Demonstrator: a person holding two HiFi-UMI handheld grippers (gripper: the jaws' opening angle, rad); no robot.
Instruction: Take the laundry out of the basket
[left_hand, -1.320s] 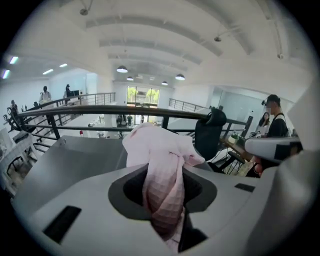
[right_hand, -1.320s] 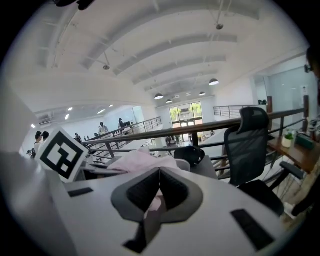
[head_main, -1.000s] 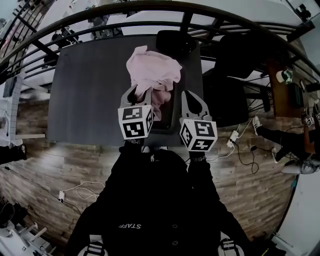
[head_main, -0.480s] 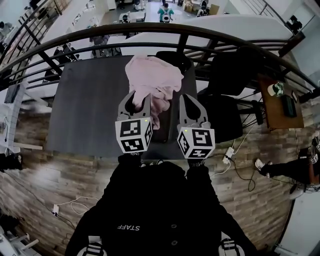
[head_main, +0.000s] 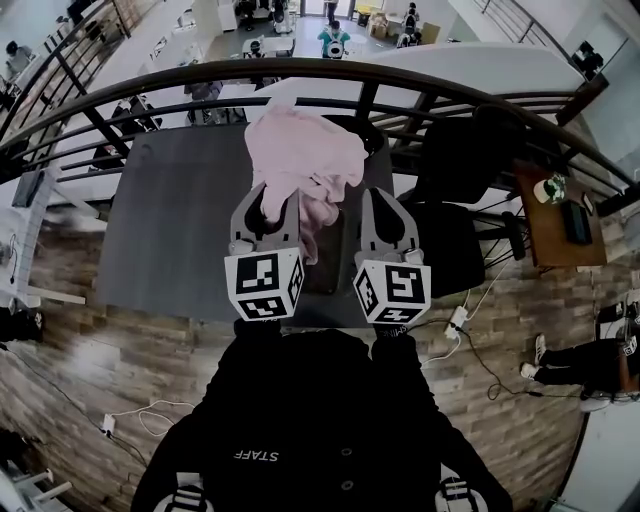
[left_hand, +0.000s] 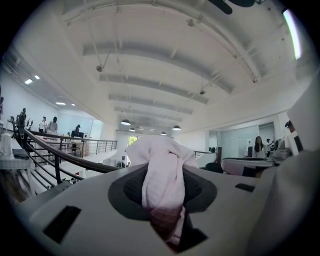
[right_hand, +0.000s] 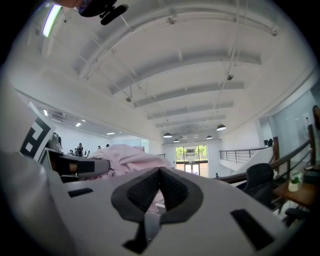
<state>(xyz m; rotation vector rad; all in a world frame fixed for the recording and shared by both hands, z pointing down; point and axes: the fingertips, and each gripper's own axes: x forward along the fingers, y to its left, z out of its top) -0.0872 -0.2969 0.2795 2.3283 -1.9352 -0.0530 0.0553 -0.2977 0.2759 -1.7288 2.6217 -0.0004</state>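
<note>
A pale pink garment (head_main: 300, 160) hangs bunched in the air over the dark table (head_main: 170, 220). My left gripper (head_main: 268, 200) is shut on it, and in the left gripper view a fold of the garment (left_hand: 162, 180) fills the gap between the jaws. My right gripper (head_main: 380, 200) stands close beside it, to the right. Its tips meet, with a thin strip of the pink garment (right_hand: 152, 200) in the slit between them. Under the garment, between the grippers, is a dark container (head_main: 337, 262) that looks like the basket. It is mostly hidden.
A black chair (head_main: 350, 100) stands at the table's far side and another (head_main: 450, 240) at its right. A curved dark railing (head_main: 430, 80) crosses behind. Cables and a power strip (head_main: 460, 320) lie on the wooden floor, and a small side table (head_main: 560, 210) stands at right.
Both grippers stay shut with the pink garment hanging from them. They have shifted slightly toward me while the head view has tilted to show more beyond the railing.
</note>
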